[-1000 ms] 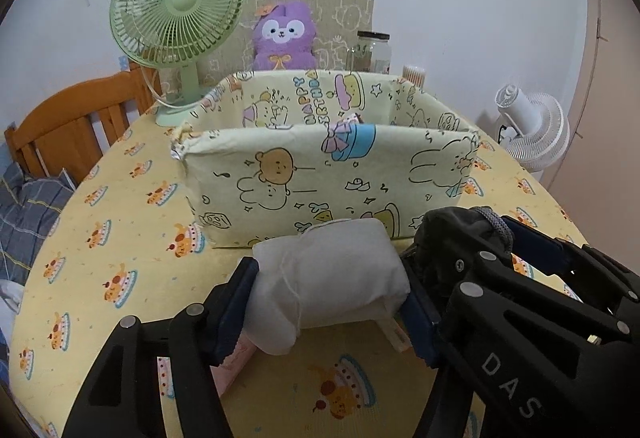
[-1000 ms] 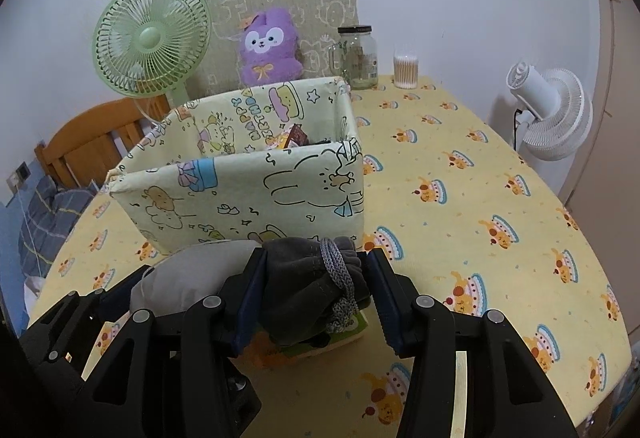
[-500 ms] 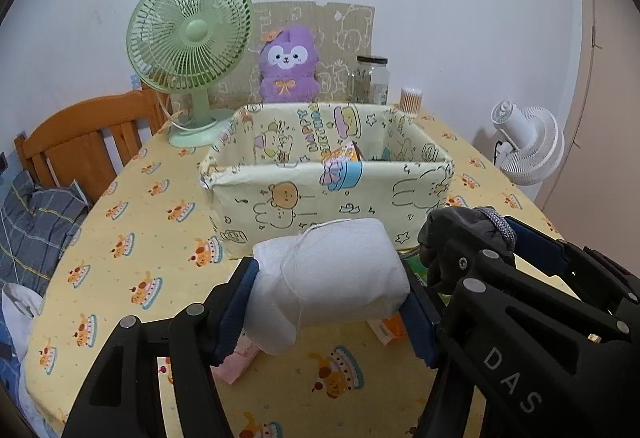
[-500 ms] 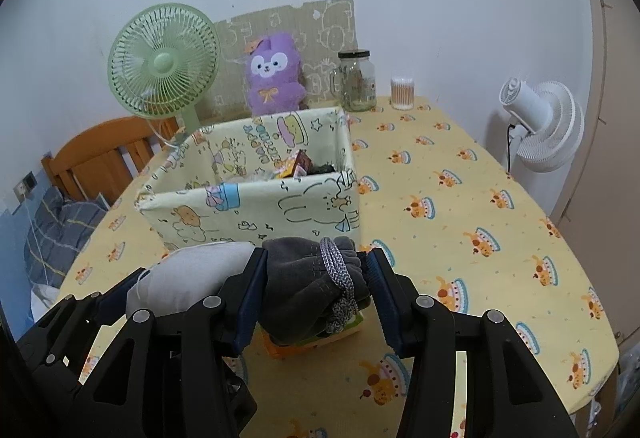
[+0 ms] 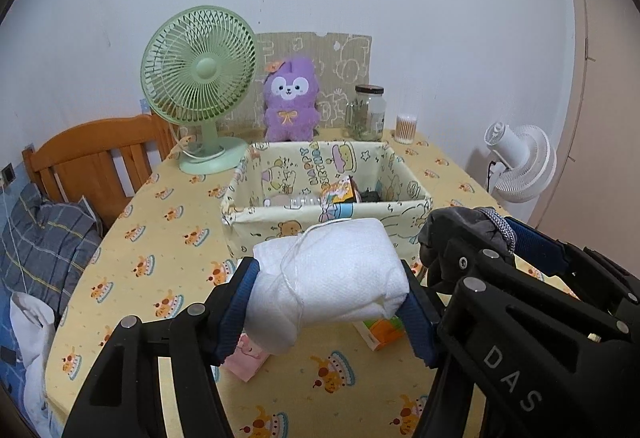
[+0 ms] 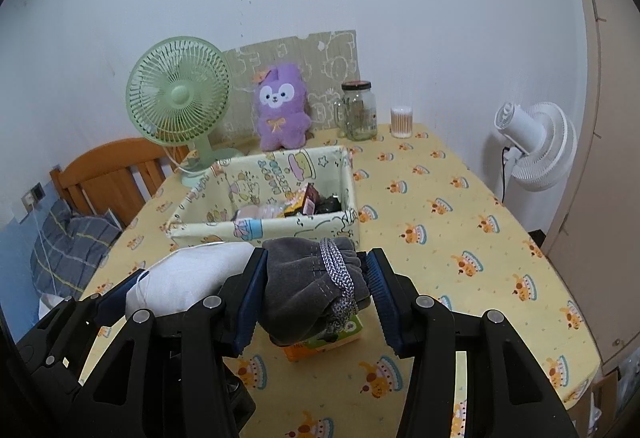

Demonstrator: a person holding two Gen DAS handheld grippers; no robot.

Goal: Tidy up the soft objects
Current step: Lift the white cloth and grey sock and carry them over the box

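My left gripper (image 5: pixel 330 304) is shut on a white rolled cloth bundle (image 5: pixel 332 278) and holds it above the table, in front of the cartoon-print fabric storage box (image 5: pixel 280 215). My right gripper (image 6: pixel 318 296) is shut on a dark grey drawstring pouch (image 6: pixel 312 290), held beside the left one; the pouch also shows in the left wrist view (image 5: pixel 468 234). The white bundle shows in the right wrist view (image 6: pixel 188 278). The box (image 6: pixel 224 228) holds several small items, some snack packets.
A green desk fan (image 5: pixel 198 77), a purple plush toy (image 5: pixel 290 105), a glass jar (image 5: pixel 368 113) and a cotton-swab cup (image 5: pixel 406 123) stand behind the box. A pink packet (image 5: pixel 246 356) and an orange-green carton (image 6: pixel 320 344) lie below the grippers. A wooden chair (image 5: pixel 92 157) stands left, a white fan (image 5: pixel 520 165) right.
Both grippers have risen and pulled back from the box with their loads; the box looks smaller and lower, and its inside is in sight.
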